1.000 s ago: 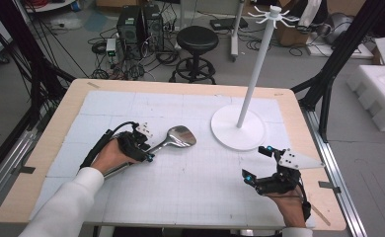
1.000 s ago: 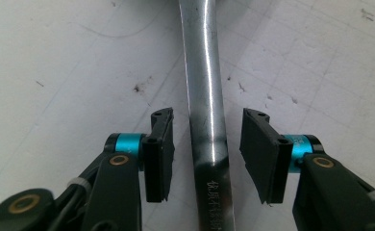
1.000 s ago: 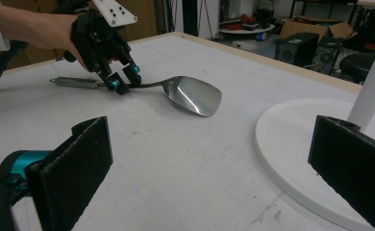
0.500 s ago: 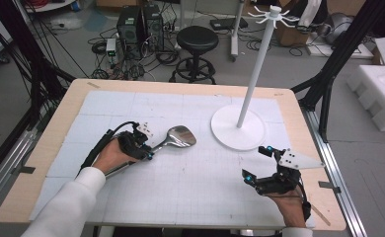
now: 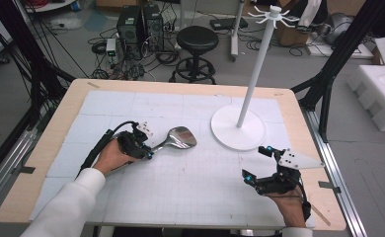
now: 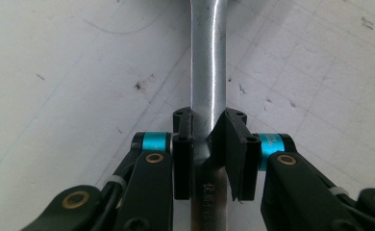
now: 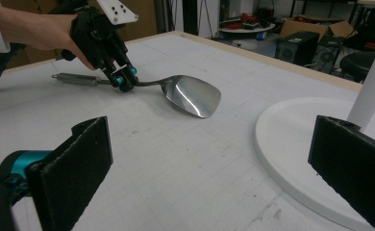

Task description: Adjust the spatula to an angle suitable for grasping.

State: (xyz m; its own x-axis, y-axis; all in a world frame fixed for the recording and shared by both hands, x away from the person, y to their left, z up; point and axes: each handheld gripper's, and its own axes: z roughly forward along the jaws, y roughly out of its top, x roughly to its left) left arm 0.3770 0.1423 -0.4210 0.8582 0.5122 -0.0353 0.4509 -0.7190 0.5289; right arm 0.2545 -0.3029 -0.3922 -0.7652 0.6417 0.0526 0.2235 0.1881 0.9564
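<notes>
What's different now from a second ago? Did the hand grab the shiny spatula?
Yes. The left gripper has just been closing, and its jaws now pinch the spatula by its handle. The spatula lies where it lay on the table. The right gripper stayed open and in place, and the white stand did not move.

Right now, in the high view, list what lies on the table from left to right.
left gripper shut on the handle → metal spatula → white stand base → right gripper, fingers apart with nothing between them.
</notes>
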